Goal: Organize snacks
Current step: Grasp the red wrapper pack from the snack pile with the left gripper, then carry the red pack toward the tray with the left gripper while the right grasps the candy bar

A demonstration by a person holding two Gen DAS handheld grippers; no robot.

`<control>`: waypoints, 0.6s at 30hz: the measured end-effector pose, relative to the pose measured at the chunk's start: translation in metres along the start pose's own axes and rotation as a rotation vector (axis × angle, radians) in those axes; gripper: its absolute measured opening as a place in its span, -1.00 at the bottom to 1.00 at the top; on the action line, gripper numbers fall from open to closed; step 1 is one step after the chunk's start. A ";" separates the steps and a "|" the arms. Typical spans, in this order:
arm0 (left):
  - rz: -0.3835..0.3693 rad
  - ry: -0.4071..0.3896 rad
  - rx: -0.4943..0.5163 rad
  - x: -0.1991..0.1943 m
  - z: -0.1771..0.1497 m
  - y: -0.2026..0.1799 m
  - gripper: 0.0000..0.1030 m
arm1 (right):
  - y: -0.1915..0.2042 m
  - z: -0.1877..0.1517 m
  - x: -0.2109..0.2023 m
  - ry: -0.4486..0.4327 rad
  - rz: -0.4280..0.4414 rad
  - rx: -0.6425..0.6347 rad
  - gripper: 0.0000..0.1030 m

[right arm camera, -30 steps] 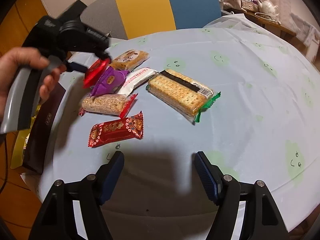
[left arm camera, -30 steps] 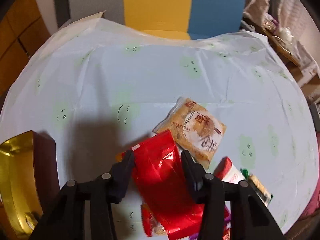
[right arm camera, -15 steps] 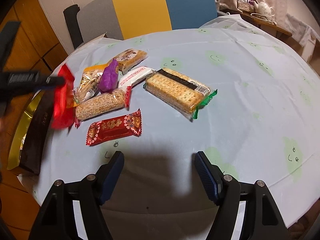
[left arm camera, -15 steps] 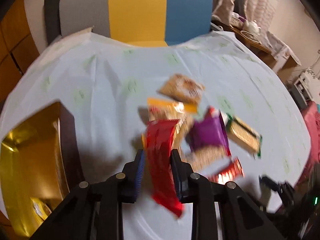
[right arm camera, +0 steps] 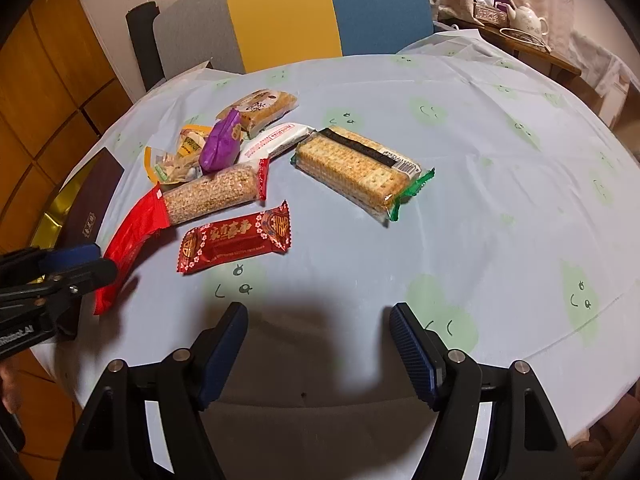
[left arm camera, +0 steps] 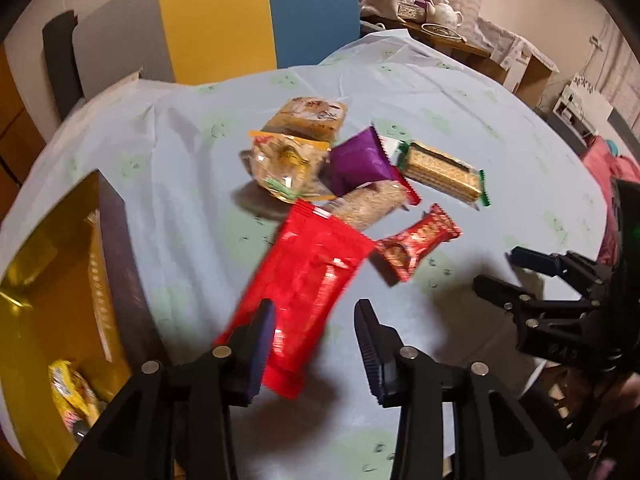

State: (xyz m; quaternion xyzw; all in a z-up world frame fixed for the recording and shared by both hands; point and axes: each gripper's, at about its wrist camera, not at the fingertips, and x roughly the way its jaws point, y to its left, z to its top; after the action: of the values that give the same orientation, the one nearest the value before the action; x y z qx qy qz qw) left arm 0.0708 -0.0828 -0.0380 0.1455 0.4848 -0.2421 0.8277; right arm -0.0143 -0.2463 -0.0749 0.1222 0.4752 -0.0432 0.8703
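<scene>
The bench (right arm camera: 500, 208) under its pale blue cloth with green smiley patches takes up nearly everything in front of both hand-held grippers. Off to the left of the left hand-held gripper (left arm camera: 314, 344) stands the open gold-lined box (left arm camera: 52, 280) with dark outer walls; a yellow packet (left arm camera: 70, 396) lies in its near corner.

The left hand-held gripper has just been opening its jaws, and the big red snack bag (left arm camera: 308, 280) sits between them, blurred, its lower end against the left pad while the right pad stands clear of it. From the right wrist view the same bag hangs tilted just past the left tool's tips, over the bench edge beside the box.

Beyond that bag lies the rest of the pile. The long cracker pack (right arm camera: 360, 168) with its green ends lies ahead of the right hand-held gripper (right arm camera: 318, 352), a little apart from the others. Left of it are the sesame-coloured bar (right arm camera: 212, 196) with red ends, a white packet (right arm camera: 276, 138), a tan pastry pack (right arm camera: 260, 106) at the far side, a clear bag with orange trim (right arm camera: 176, 160), and a purple pouch (right arm camera: 222, 144) propped on top of its neighbours. Nearest the right hand-held gripper lies the small red bar (right arm camera: 236, 240) with gold characters, flat on the cloth.

The right hand-held gripper hovers over bare cloth at the near edge, jaws wide, nothing between them.
</scene>
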 end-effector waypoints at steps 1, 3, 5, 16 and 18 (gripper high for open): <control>0.010 0.003 0.015 0.001 0.001 0.002 -0.02 | 0.000 0.000 0.000 0.000 0.000 0.000 0.44; -0.002 0.016 0.040 0.005 0.003 0.005 0.41 | 0.000 0.000 0.000 0.003 -0.001 0.001 0.45; -0.010 0.035 0.064 0.015 0.007 0.006 0.43 | 0.001 0.000 0.000 0.004 -0.002 -0.003 0.45; -0.036 0.097 0.054 0.051 0.015 0.020 -0.16 | 0.000 0.000 0.000 0.006 -0.007 -0.008 0.46; -0.030 0.087 0.037 0.046 0.007 0.020 -0.20 | 0.000 0.000 0.000 0.005 -0.009 -0.008 0.46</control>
State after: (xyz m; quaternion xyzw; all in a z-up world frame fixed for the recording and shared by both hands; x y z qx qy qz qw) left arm 0.1058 -0.0814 -0.0751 0.1640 0.5178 -0.2568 0.7994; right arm -0.0138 -0.2468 -0.0750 0.1169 0.4780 -0.0449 0.8694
